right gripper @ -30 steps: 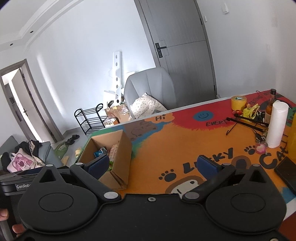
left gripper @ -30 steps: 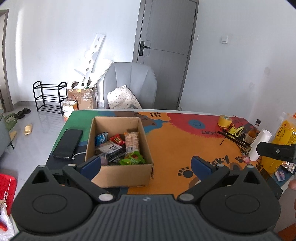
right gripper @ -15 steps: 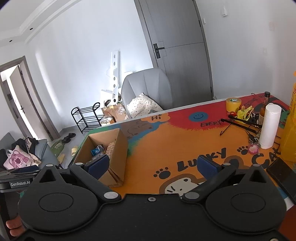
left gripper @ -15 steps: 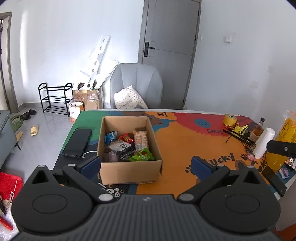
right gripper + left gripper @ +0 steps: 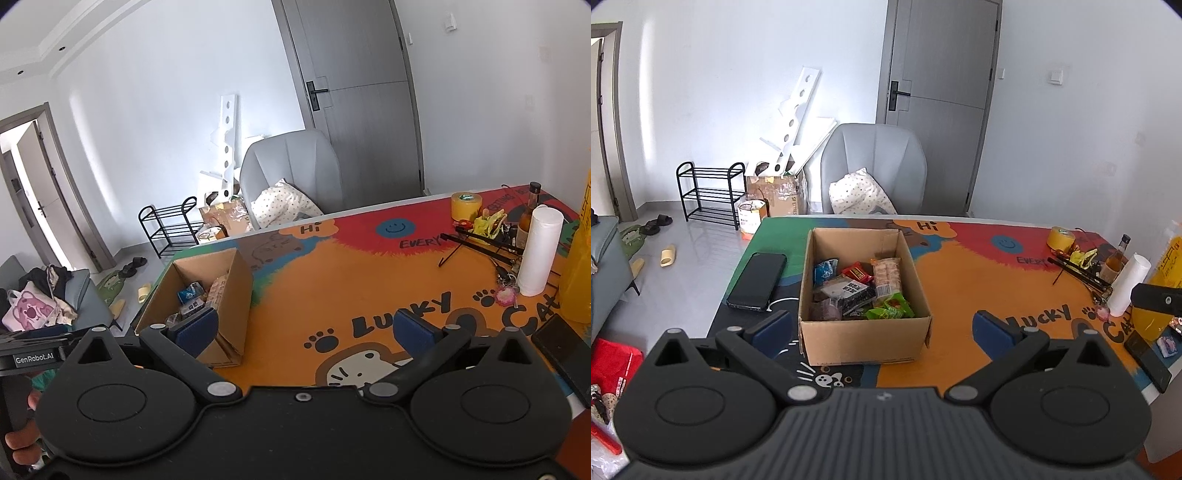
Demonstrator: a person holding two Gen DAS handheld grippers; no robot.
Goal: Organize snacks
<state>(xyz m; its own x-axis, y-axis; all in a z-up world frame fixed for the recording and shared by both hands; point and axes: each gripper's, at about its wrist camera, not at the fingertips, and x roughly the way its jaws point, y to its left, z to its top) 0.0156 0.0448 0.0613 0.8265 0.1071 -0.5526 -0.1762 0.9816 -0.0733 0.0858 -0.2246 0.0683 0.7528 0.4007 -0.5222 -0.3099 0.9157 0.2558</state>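
The snacks (image 5: 857, 291) lay heaped inside the open cardboard box (image 5: 864, 338) on the tabletop (image 5: 960, 280) — gathered there, not scattered. Both tongs, left (image 5: 882, 325) and right (image 5: 304, 326), stood apart and empty, held back from the box — free to reach in.

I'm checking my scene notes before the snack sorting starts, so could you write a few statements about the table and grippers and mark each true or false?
1. The snacks lie inside the cardboard box. True.
2. The left gripper holds a snack. False: it is open and empty.
3. A phone lies on the table beside the box. True.
4. The paper roll lies on its side. False: it stands upright.
5. The right gripper is shut. False: it is open and empty.
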